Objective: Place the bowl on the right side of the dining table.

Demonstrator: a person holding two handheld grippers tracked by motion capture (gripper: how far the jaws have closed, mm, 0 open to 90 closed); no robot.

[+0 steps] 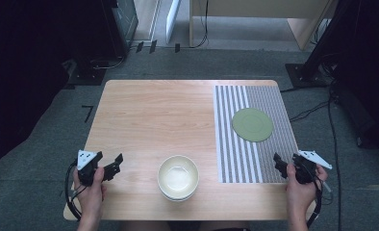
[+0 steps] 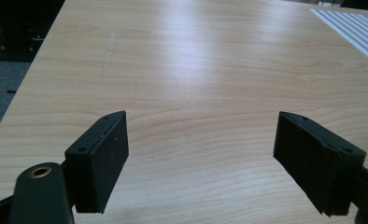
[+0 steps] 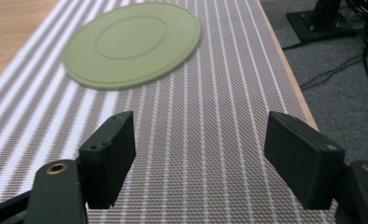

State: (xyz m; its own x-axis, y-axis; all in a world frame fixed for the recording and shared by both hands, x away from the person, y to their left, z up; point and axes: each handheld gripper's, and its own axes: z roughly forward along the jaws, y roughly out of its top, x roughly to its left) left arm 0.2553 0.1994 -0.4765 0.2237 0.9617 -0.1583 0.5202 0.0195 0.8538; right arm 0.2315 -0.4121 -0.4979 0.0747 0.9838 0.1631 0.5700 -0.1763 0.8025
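Note:
A cream bowl (image 1: pixel 178 176), stacked on another, sits near the front edge of the wooden table (image 1: pixel 149 115). A flat green plate (image 1: pixel 252 124) (image 3: pixel 131 44) lies on the striped placemat (image 1: pixel 255 139) (image 3: pixel 196 130) at the right. At the front left corner a hand holds my left gripper (image 1: pixel 111 166) (image 2: pixel 201 163) open above bare wood, with nothing between its pads. My right gripper (image 1: pixel 280 164) (image 3: pixel 201 158) is open over the placemat's front right part, short of the plate, and it holds nothing.
Grey carpet surrounds the table. Black stands and cables (image 1: pixel 317 108) lie on the floor to the right, and a light wooden bench (image 1: pixel 255 19) stands beyond the far edge. The table's right edge (image 3: pixel 289 79) runs close beside my right gripper.

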